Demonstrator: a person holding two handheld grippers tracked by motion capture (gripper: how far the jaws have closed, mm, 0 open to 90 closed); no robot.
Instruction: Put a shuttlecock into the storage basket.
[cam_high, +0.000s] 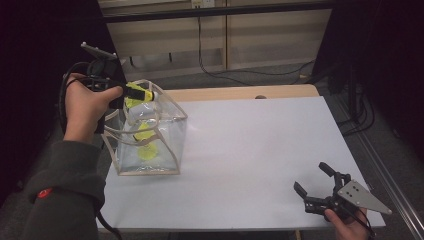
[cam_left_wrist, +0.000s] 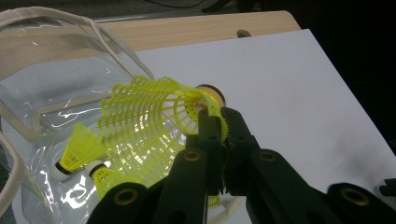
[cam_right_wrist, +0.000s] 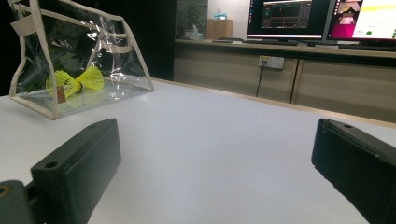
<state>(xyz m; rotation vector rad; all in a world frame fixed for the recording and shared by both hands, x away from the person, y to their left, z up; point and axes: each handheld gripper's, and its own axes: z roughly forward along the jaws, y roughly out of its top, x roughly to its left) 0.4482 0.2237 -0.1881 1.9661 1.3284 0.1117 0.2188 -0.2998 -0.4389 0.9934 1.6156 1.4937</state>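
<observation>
A clear plastic bag (cam_high: 170, 127) with cream trim and handles stands open at the left of the white table (cam_high: 260, 150). Two yellow shuttlecocks (cam_high: 146, 145) lie inside it, also seen in the left gripper view (cam_left_wrist: 81, 149) and in the right gripper view (cam_right_wrist: 74, 80). My left gripper (cam_high: 142, 93) hovers over the bag's mouth, shut on the skirt of a third yellow shuttlecock (cam_left_wrist: 149, 123), whose cork (cam_left_wrist: 212, 95) points away from me. My right gripper (cam_high: 312, 180) rests near the table's front right corner, open with nothing between its jaws.
A wooden strip (cam_high: 240, 92) runs along the table's far edge. Beyond it stand cabinets with cables (cam_high: 220, 75) on the floor. Monitors (cam_right_wrist: 322, 21) glow on a counter in the right gripper view. White tabletop spreads between the bag and the right gripper.
</observation>
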